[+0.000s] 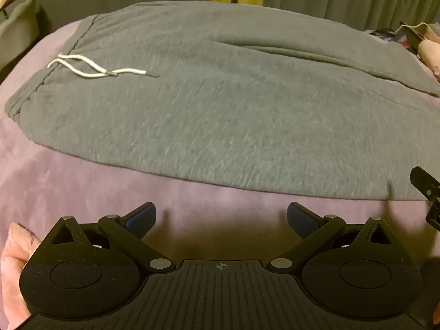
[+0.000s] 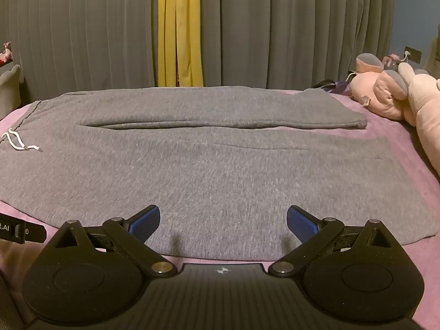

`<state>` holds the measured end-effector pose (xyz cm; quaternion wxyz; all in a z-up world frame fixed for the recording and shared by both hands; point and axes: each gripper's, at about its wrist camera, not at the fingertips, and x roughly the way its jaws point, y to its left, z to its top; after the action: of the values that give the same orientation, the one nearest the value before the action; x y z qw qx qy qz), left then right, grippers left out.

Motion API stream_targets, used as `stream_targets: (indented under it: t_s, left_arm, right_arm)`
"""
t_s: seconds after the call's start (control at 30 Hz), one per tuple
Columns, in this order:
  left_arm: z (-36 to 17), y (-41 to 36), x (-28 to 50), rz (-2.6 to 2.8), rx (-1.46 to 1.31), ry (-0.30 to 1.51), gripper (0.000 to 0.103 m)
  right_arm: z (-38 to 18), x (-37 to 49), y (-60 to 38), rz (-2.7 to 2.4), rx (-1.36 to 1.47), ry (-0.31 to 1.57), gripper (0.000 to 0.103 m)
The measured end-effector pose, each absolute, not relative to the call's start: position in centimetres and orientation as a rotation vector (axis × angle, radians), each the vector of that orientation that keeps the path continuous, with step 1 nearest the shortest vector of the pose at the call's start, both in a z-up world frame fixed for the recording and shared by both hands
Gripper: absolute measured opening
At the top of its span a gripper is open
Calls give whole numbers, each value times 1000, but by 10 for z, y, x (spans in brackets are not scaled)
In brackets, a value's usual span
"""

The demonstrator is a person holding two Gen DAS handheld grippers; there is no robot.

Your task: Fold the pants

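Grey sweatpants lie flat across a bed with a pink blanket, waistband to the left, legs running right. White drawstring sits loose on the fabric near the waistband. Far leg is folded back, leaving a long crease across the middle and a hem edge at the right. Fabric is mostly smooth and heathered.

Left hand-held gripper: jaws spread wide, nothing between them, over bare blanket just short of the near edge of the pants.

Right hand-held gripper: jaws spread wide, empty, over the near edge of the pants.

Pink plush toy at the far right, grey curtains behind.
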<state>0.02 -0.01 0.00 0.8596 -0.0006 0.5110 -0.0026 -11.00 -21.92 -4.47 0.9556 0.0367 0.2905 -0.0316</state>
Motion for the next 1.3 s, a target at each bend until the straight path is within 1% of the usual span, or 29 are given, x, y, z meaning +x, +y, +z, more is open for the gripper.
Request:
stream_targets:
  t_s: [1.3]
  left_arm:
    - [0, 3, -1, 10, -27, 1070, 103]
  right_arm:
    - [-44, -110, -219, -65, 78, 590, 99]
